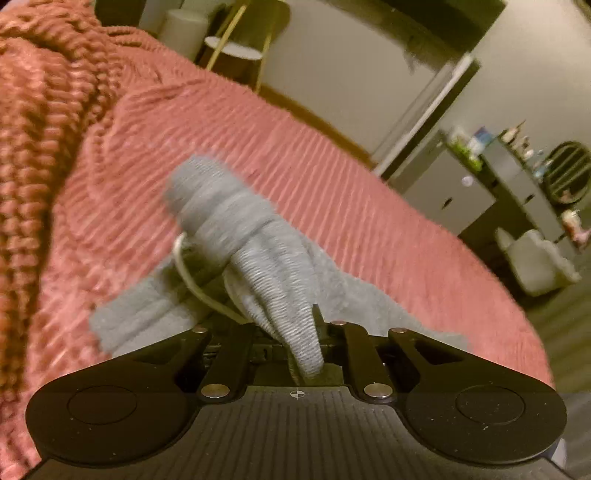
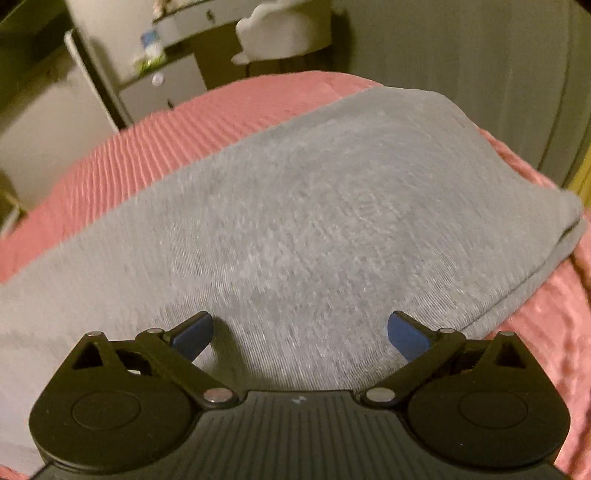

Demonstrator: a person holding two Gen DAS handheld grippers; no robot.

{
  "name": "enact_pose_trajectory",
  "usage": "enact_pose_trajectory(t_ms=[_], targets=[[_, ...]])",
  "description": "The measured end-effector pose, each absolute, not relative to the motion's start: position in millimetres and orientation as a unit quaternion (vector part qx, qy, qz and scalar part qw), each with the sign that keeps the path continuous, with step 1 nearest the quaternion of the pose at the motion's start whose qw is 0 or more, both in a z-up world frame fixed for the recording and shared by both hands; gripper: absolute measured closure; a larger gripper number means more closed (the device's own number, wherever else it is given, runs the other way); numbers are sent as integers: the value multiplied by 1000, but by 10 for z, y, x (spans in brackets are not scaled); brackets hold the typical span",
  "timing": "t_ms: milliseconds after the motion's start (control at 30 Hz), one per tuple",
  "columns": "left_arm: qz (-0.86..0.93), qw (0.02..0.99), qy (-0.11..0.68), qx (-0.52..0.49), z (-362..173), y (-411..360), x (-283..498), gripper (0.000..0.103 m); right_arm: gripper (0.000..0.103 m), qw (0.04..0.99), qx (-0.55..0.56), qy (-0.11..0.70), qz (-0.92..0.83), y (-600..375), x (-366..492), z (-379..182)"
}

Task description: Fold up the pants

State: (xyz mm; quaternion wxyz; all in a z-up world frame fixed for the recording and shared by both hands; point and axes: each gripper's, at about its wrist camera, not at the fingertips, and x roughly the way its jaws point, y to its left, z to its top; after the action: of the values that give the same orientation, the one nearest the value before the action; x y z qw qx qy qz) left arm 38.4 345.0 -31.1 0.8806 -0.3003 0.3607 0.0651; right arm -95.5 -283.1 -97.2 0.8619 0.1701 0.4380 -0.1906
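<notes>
Grey sweatpants lie on a pink ribbed bedspread. In the left wrist view my left gripper is shut on a bunched ribbed part of the pants, near the waistband, with a white drawstring hanging beside it. The cloth rises from the bed into the jaws. In the right wrist view the pants lie flat and wide in a folded layer. My right gripper is open just above the cloth, blue pads spread wide, holding nothing.
A chunky orange knit blanket lies at the left of the bed. Beyond the bed stand grey cabinets, a shelf with bottles, a white chair and a gold-legged stool. The bed's edge runs close at the right.
</notes>
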Motion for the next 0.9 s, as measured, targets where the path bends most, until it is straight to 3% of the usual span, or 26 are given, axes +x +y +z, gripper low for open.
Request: enact_pose_trajectory(t_ms=[100, 267, 400, 467, 567, 667, 767, 900], targets=[[44, 884, 344, -315, -320, 3506, 28, 90, 2, 861, 166, 441, -189, -2837, -959, -976], [110, 836, 425, -328, -1042, 3638, -65, 77, 2, 863, 221, 416, -183, -3004, -1073, -968], [144, 847, 373, -351, -768, 3579, -248, 66, 2, 864, 254, 396, -177, -3069, -1145, -957], [161, 867, 356, -308, -516, 3432, -315, 38, 2, 864, 267, 388, -177, -3079, -1173, -949], [181, 897, 315, -251, -163, 3206, -397, 27, 2, 863, 270, 387, -179, -3072, -1171, -953], [179, 924, 271, -200, 96, 2922, -409, 6, 2, 863, 250, 399, -183, -3010, -1117, -953], [110, 935, 284, -180, 85, 2568, -248, 6, 2, 863, 226, 413, -185, -2969, -1071, -950], [93, 909, 372, -165, -277, 2233, 60, 6, 2, 863, 208, 422, -186, -2951, -1052, -965]])
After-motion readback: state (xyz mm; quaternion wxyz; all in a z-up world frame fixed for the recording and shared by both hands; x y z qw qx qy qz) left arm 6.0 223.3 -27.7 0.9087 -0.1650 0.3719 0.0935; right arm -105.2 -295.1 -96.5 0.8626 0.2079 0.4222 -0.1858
